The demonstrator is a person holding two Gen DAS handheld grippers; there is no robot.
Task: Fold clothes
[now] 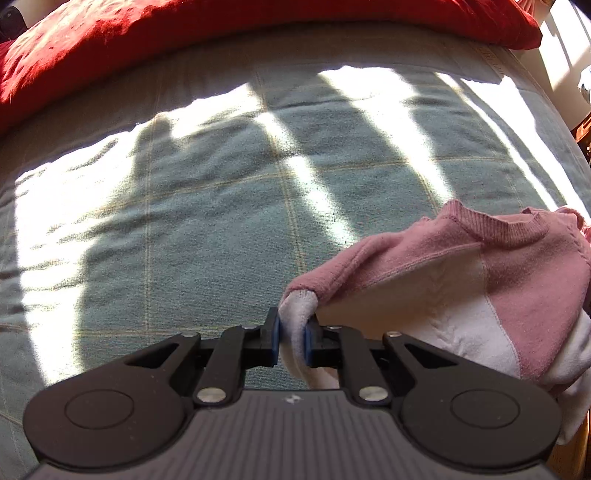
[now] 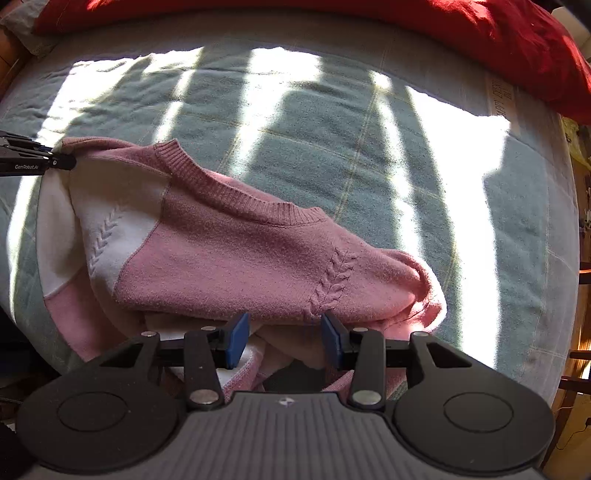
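Observation:
A pink and white knit sweater (image 2: 229, 254) lies bunched on the bed, its ribbed collar (image 2: 236, 195) facing the far side. In the left wrist view my left gripper (image 1: 292, 332) is shut on a white fold at the sweater's (image 1: 461, 280) corner, pulling it taut to the left. The same gripper (image 2: 68, 162) shows at the left edge of the right wrist view, pinching that corner. My right gripper (image 2: 284, 338) hangs over the sweater's near edge, pointing down. Its blue pads (image 2: 236, 343) stand apart, with loose folds below the gap and nothing pressed.
A grey-green checked blanket (image 1: 207, 221) covers the bed, striped with sunlight and shadow. A red cover (image 1: 184, 33) lies along the far side, also the red cover (image 2: 480, 33). Wooden furniture (image 2: 576, 369) stands past the bed's right edge.

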